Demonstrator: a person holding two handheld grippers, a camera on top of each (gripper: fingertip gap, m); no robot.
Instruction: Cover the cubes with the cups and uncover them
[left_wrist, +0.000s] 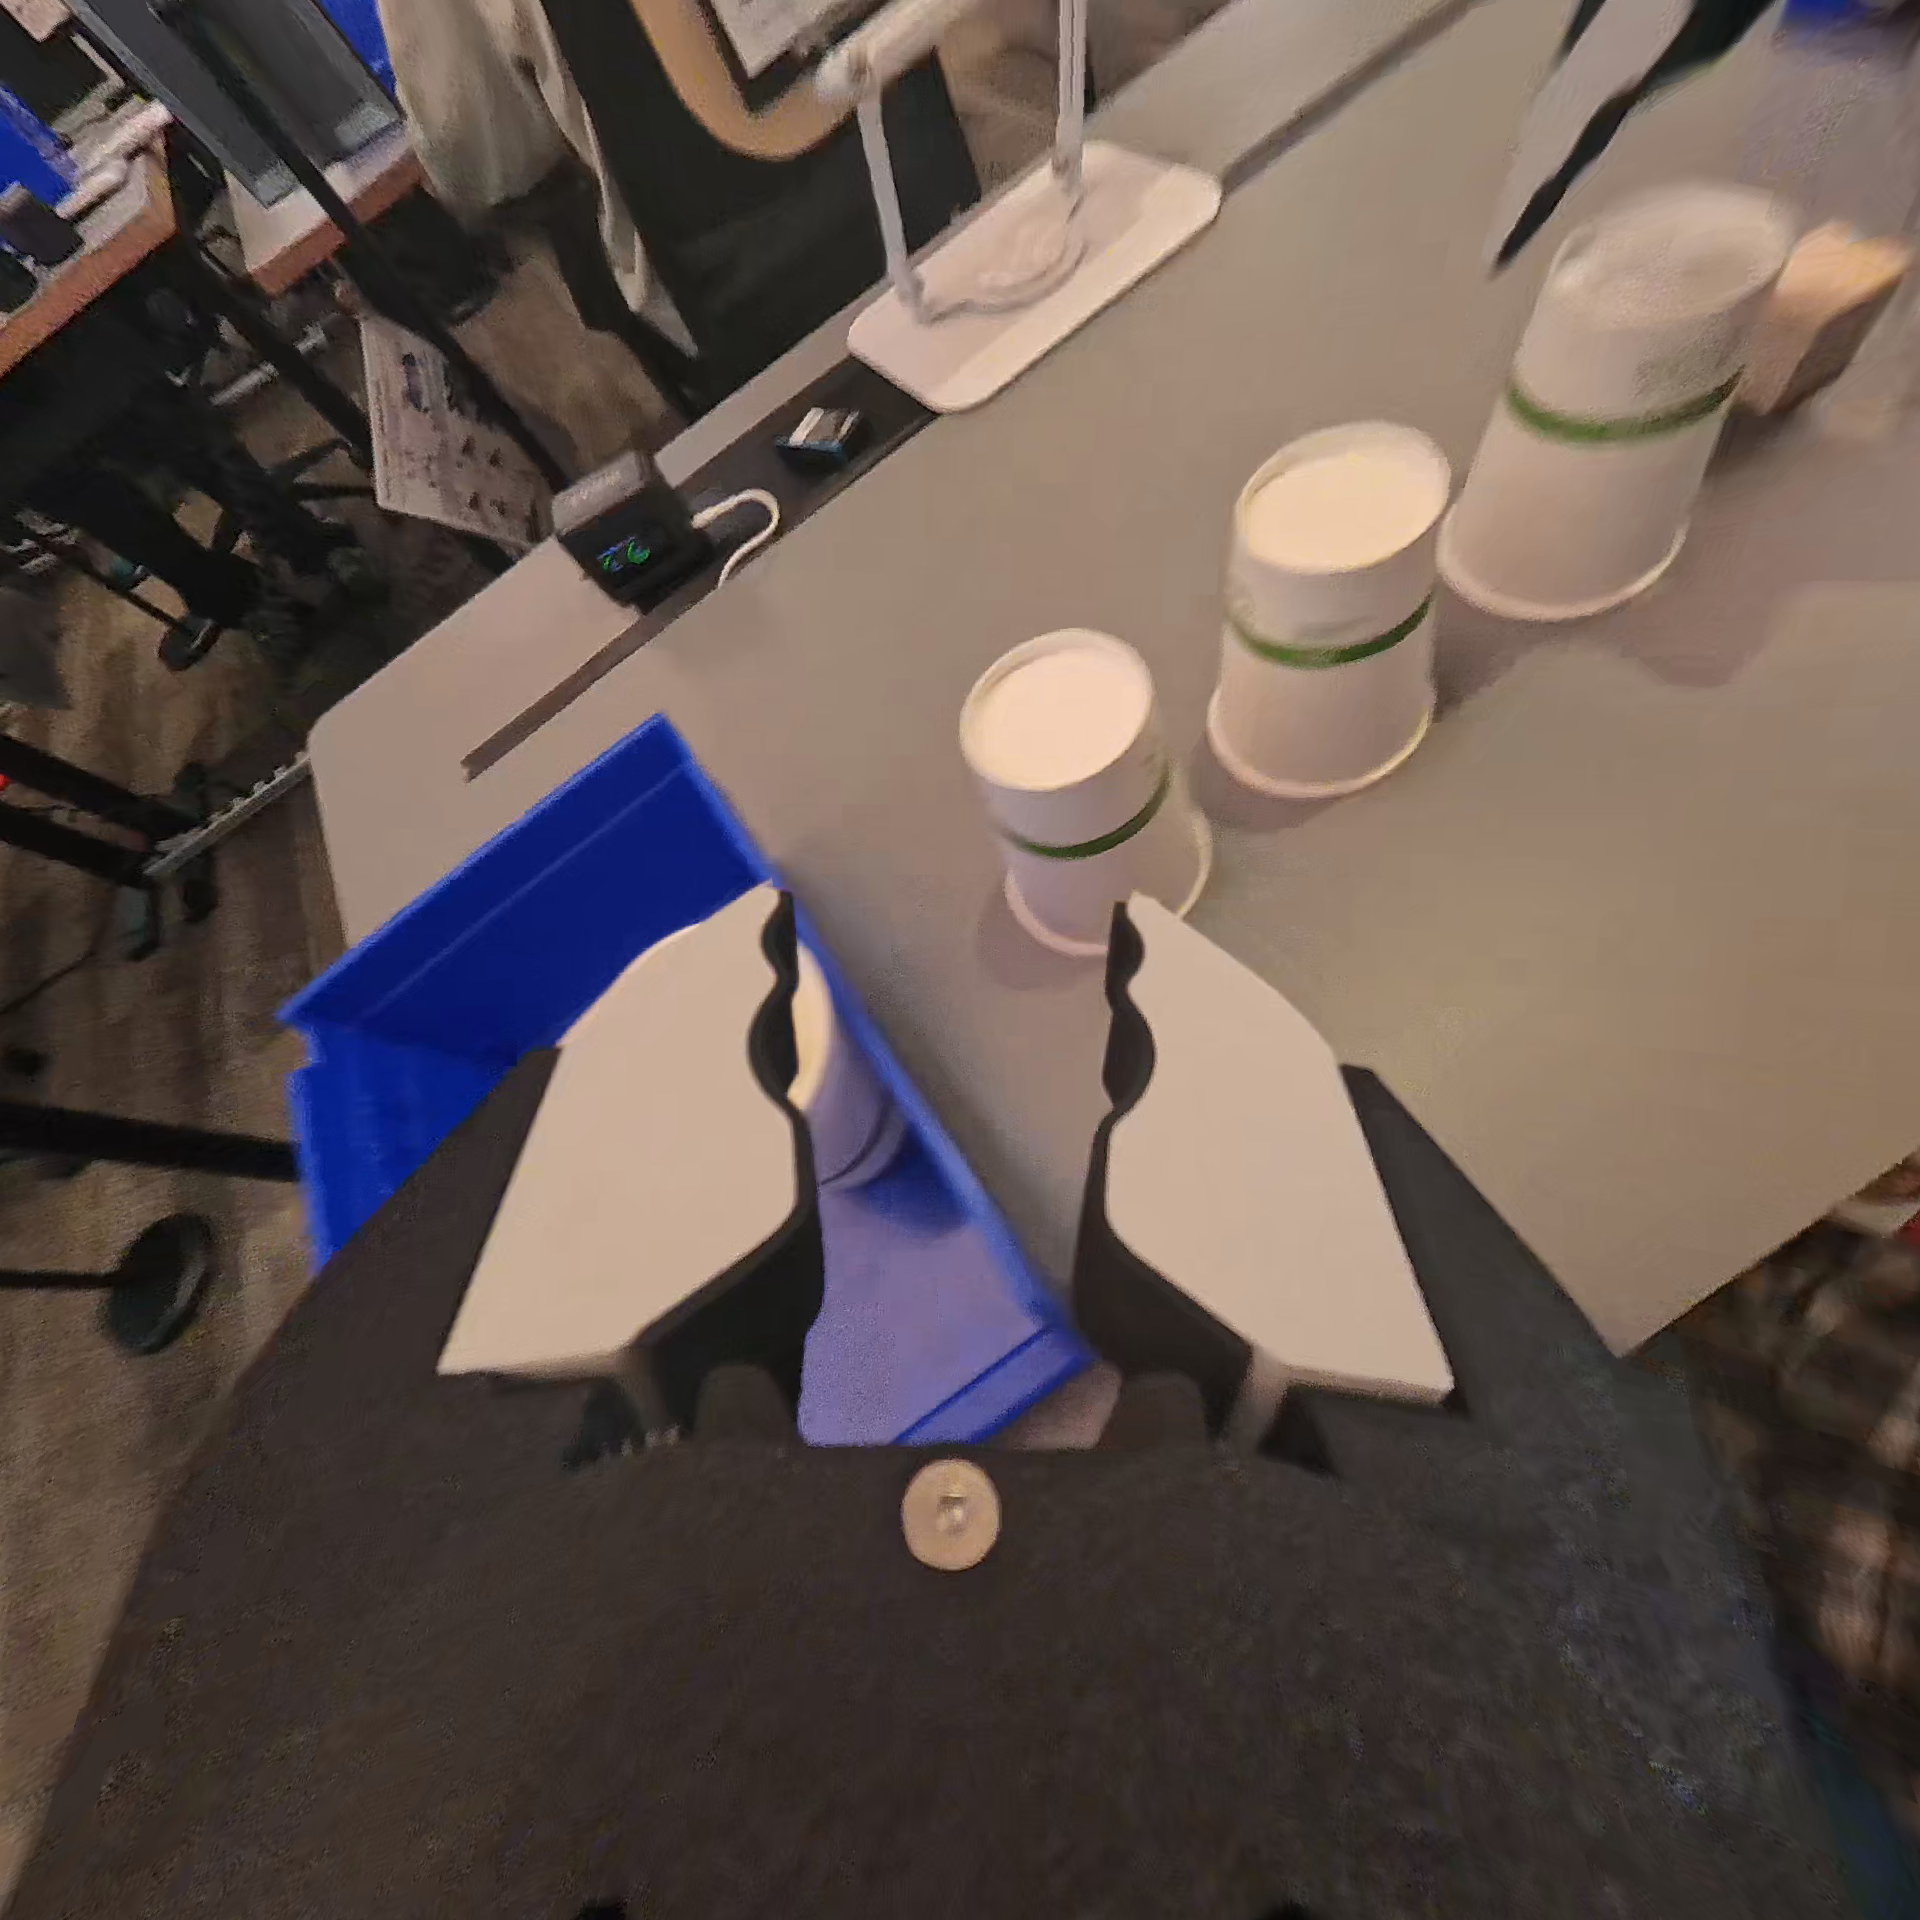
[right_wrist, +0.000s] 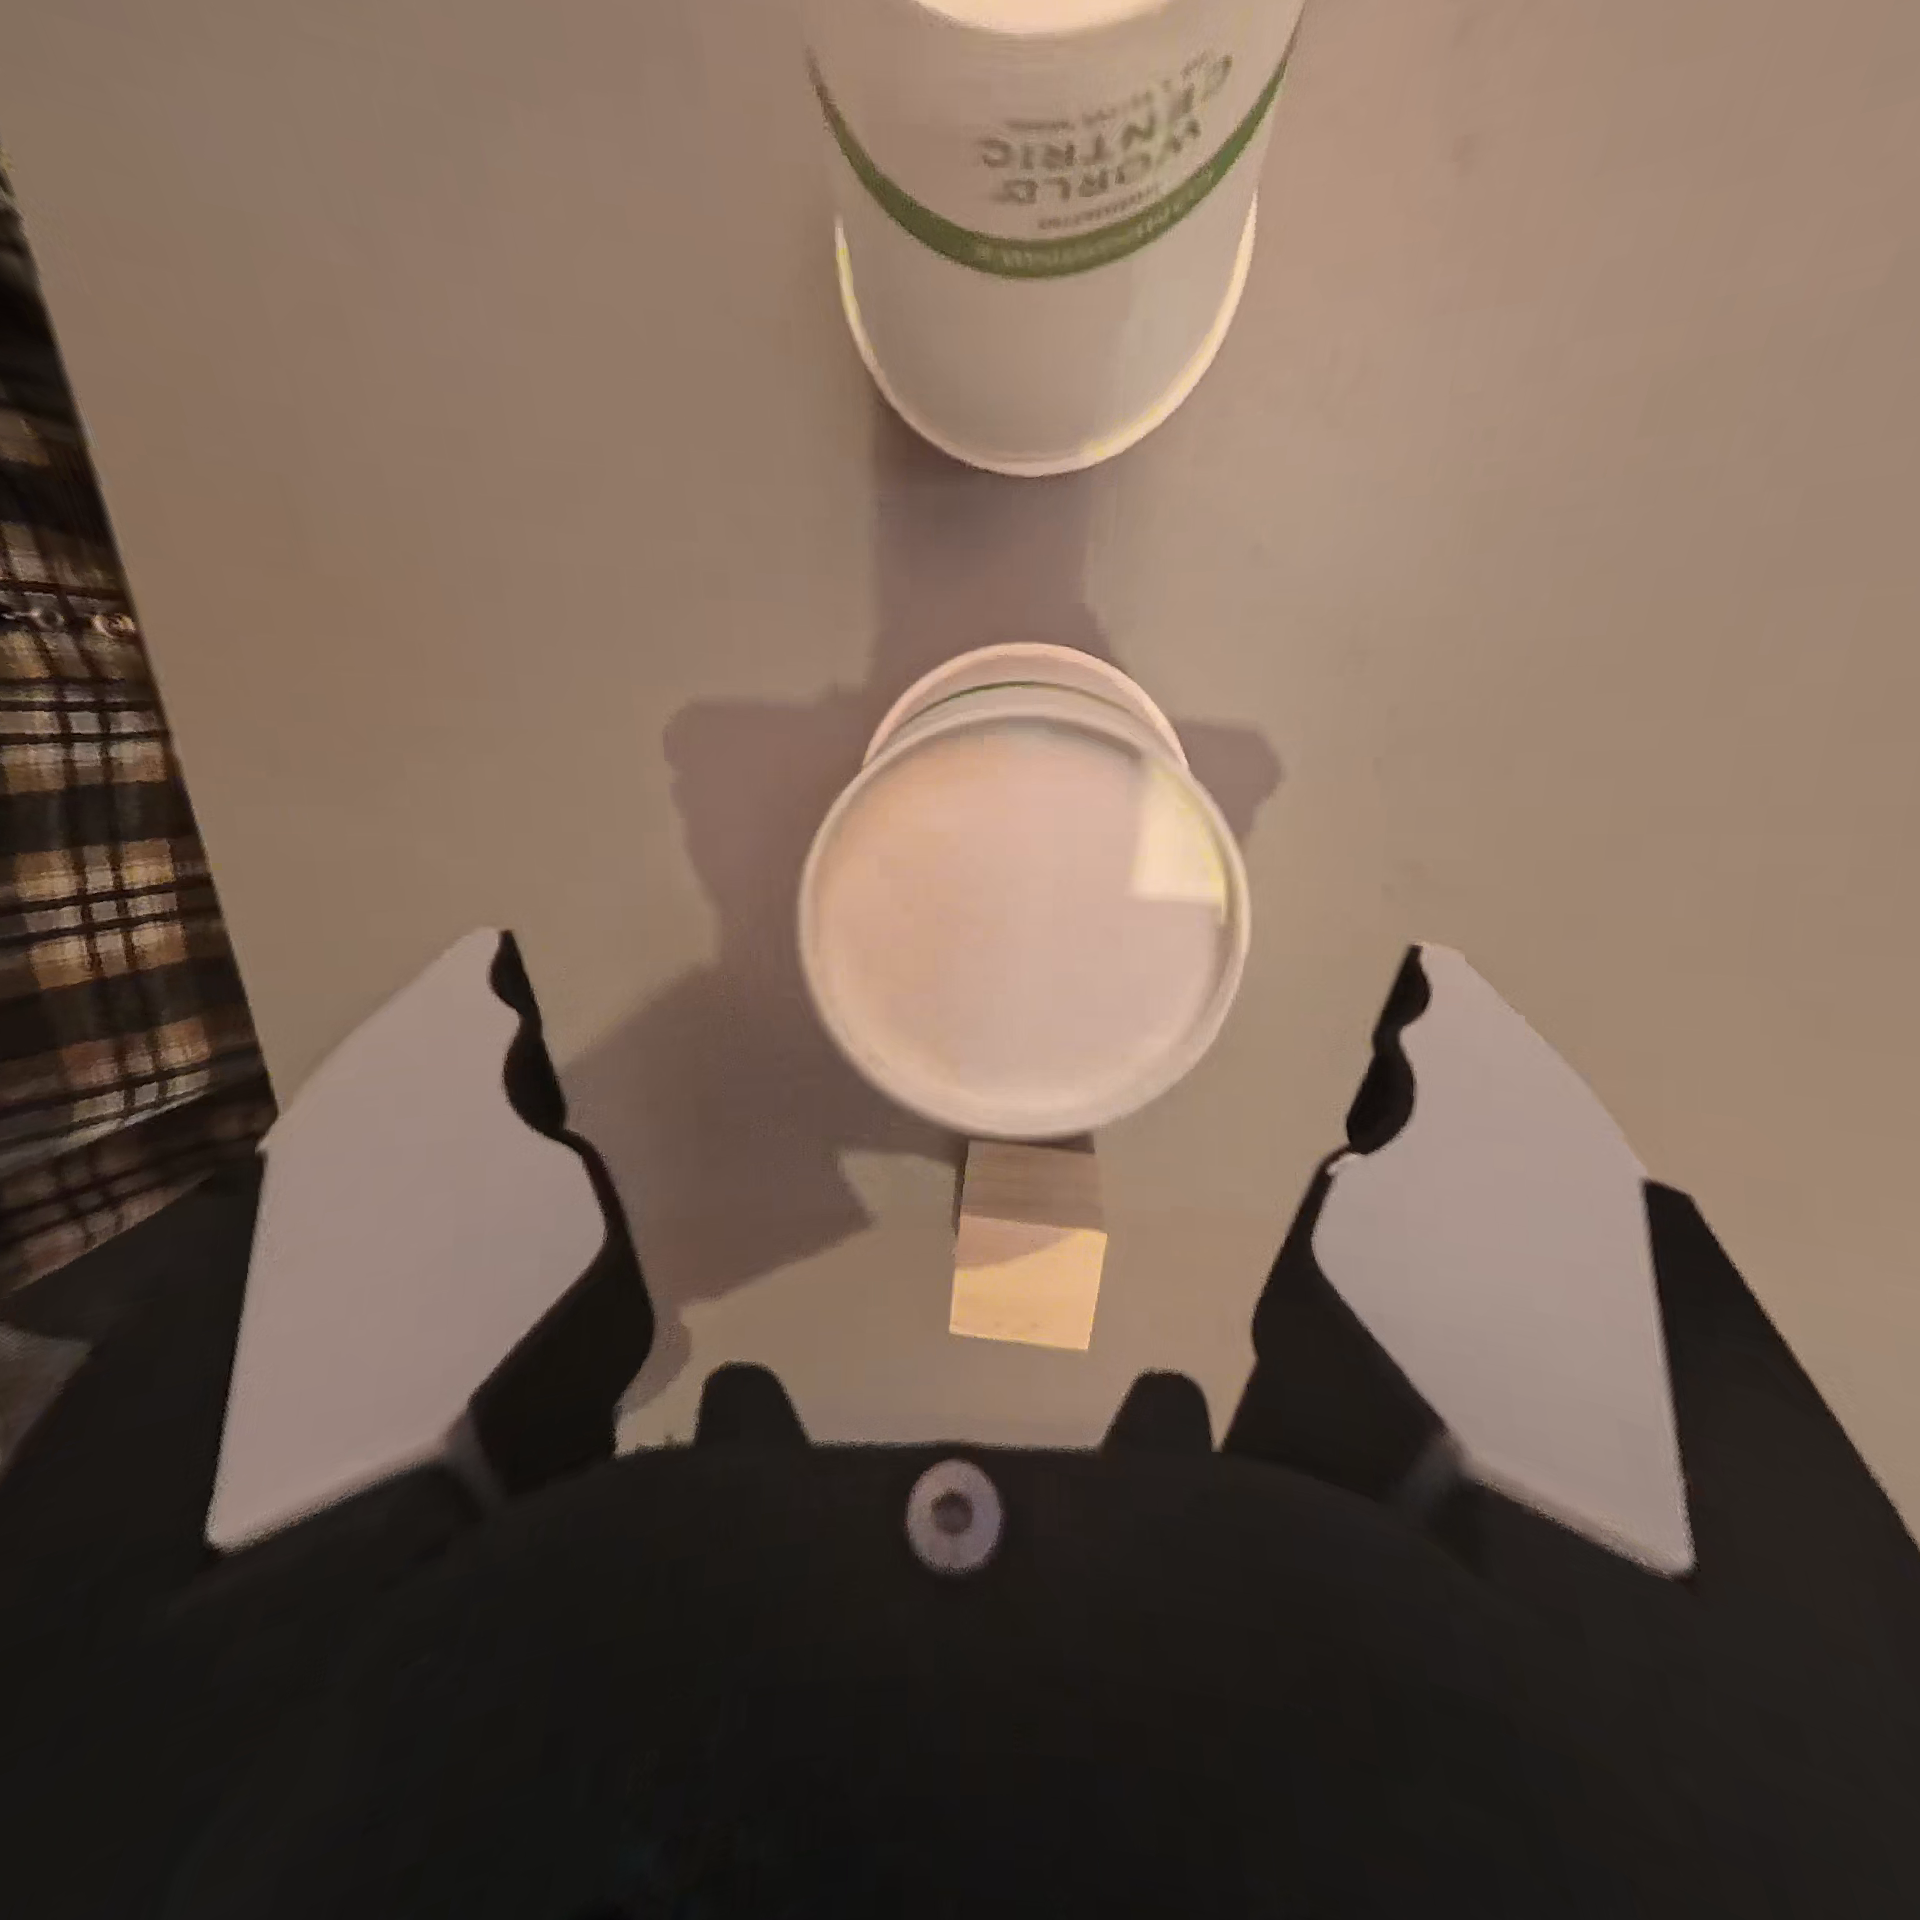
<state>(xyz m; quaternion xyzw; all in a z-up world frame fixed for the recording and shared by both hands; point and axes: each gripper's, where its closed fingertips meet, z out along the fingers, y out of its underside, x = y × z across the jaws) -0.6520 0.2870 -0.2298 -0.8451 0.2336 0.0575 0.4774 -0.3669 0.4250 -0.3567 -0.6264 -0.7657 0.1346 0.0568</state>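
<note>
Right wrist view: wooden cube bare on the desk, just beside an upturned cup, second cup beyond; right gripper jaws wide, empty. Left gripper jaws parted, empty, above blue bin.

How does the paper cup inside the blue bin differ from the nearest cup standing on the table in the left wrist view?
The cup in the bin sits inside the blue bin, while the nearest table cup stands on the grey table. The cup in the bin is largely hidden behind the left gripper; the table cup is in full view, its green band showing. Both are white paper cups.
</note>
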